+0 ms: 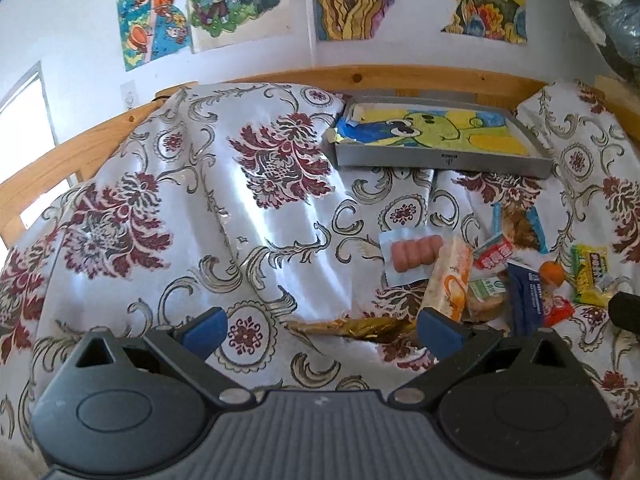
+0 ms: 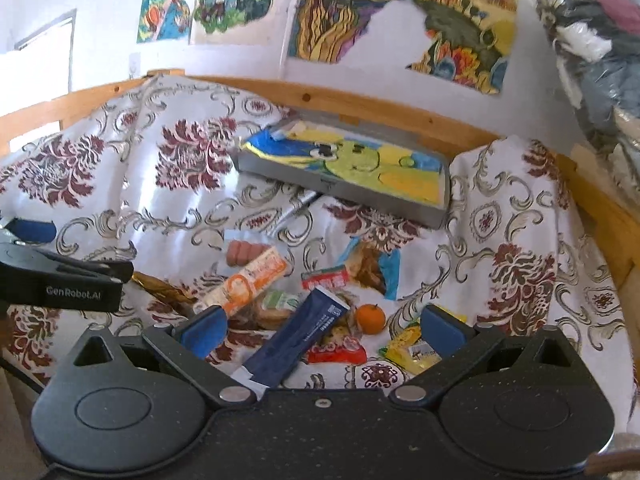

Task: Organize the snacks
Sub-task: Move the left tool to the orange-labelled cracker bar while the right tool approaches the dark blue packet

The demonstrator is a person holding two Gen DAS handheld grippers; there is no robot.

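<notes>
A: How are the two claws placed?

B: Both sit low over the patterned cloth (image 1: 248, 216), looking toward the wooden rail (image 1: 360, 76) and the wall with posters (image 2: 400, 12). The left claw (image 1: 322, 326) is level, its blue pads (image 1: 206, 326) spread wide with nothing between them. Below its gap lies a gold wrapper (image 1: 352, 327), close by the right-hand pad; I cannot tell whether they touch.

A: And the right one?

B: The right claw (image 2: 322, 326) is also gaping and holds nothing. It hangs above the snack pile. A navy packet (image 2: 298, 344) slants through its gap, with a red packet (image 2: 340, 354) just beside it and a yellow packet (image 2: 412, 350) close to the right-hand pad. From this view the left claw's side shows at the left edge, near the gold wrapper.

A: Where are the other snacks?

B: All loose on the cloth, in one cluster. A pack of sausages (image 1: 414, 254) lies at its far left, touching a long orange-and-white packet (image 1: 448, 276). A small orange (image 2: 370, 319) sits by the navy packet. Further back is a blue-edged biscuit pack (image 2: 374, 268) and a red-and-white packet (image 2: 326, 276).

A: And the tray?

B: A grey tray (image 1: 440, 162) lies beyond the pile, against the rail, with a cartoon drawing (image 1: 432, 128) lining it. No snacks are in it.
</notes>
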